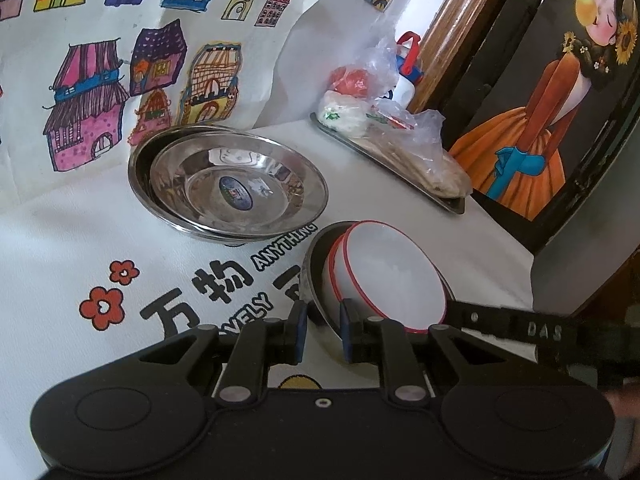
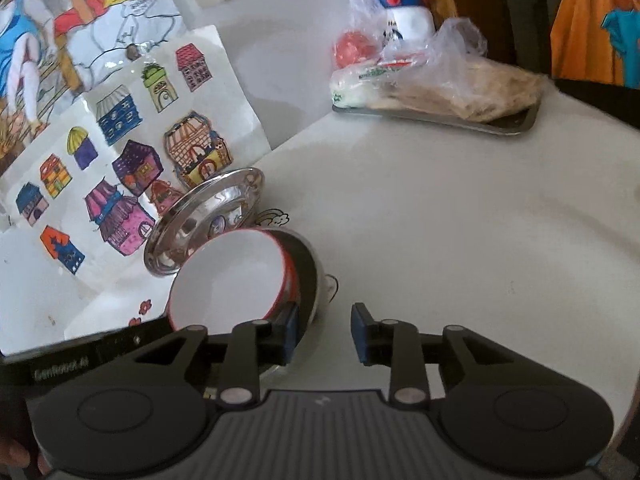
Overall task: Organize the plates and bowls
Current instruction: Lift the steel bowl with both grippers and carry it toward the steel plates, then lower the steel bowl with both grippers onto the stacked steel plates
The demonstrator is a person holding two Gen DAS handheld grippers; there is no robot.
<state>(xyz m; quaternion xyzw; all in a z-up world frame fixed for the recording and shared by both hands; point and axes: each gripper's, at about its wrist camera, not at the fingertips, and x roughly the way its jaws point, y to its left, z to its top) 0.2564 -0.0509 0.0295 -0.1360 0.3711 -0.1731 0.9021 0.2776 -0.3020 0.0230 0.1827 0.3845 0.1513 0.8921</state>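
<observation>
Two nested white bowls with red rims (image 1: 392,276) sit inside a steel bowl (image 1: 316,264), and the whole stack is tilted. My left gripper (image 1: 323,332) is shut on the near rim of this stack, with the steel edge between its blue pads. In the right wrist view the same white bowls (image 2: 228,280) and steel bowl (image 2: 308,268) lie just left of my right gripper (image 2: 324,332), which is open with only bare tablecloth between its fingers. Its left finger is next to the steel bowl. Stacked steel plates (image 1: 228,184) rest on the table behind, near the wall.
A metal tray (image 1: 452,204) at the back right carries plastic bags of food, with a white bottle (image 1: 404,88) behind it. A dark painted cabinet (image 1: 520,140) stands at the table's right edge. Children's drawings (image 1: 92,112) lean against the wall behind the plates.
</observation>
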